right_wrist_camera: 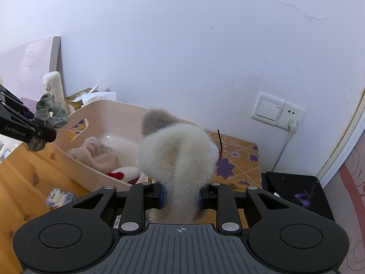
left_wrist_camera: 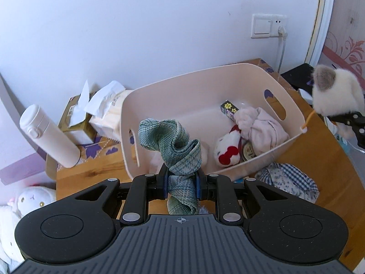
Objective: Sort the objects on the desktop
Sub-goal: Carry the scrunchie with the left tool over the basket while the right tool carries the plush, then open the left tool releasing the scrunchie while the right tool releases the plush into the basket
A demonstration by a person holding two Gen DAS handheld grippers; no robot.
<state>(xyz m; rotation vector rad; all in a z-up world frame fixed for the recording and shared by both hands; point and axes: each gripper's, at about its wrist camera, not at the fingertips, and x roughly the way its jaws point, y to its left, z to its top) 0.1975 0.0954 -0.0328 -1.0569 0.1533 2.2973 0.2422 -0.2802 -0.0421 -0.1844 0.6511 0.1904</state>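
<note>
My left gripper (left_wrist_camera: 182,186) is shut on a green plaid cloth (left_wrist_camera: 175,146), held up just in front of a pale pink bin (left_wrist_camera: 173,96) on the wooden desk (left_wrist_camera: 91,173). The same cloth (right_wrist_camera: 51,111) shows at the left of the right wrist view, pinched in the left gripper (right_wrist_camera: 49,127). My right gripper (right_wrist_camera: 181,196) is shut on a fluffy white and grey plush toy (right_wrist_camera: 180,153), lifted near the bin's (right_wrist_camera: 109,109) right end. That plush toy (left_wrist_camera: 333,91) also appears at the right edge of the left wrist view. Inside the bin lie a pink cloth (left_wrist_camera: 262,127) and a white plush with a red bow (left_wrist_camera: 228,150).
A white flask (left_wrist_camera: 48,134) and tissue packs (left_wrist_camera: 100,111) stand left of the bin. A blue checked cloth (left_wrist_camera: 289,180) lies on the desk in front of it. A wall socket with a plugged cable (right_wrist_camera: 278,111) and a black device (right_wrist_camera: 298,194) are at the right. White plush toys (left_wrist_camera: 27,201) sit below the desk's left edge.
</note>
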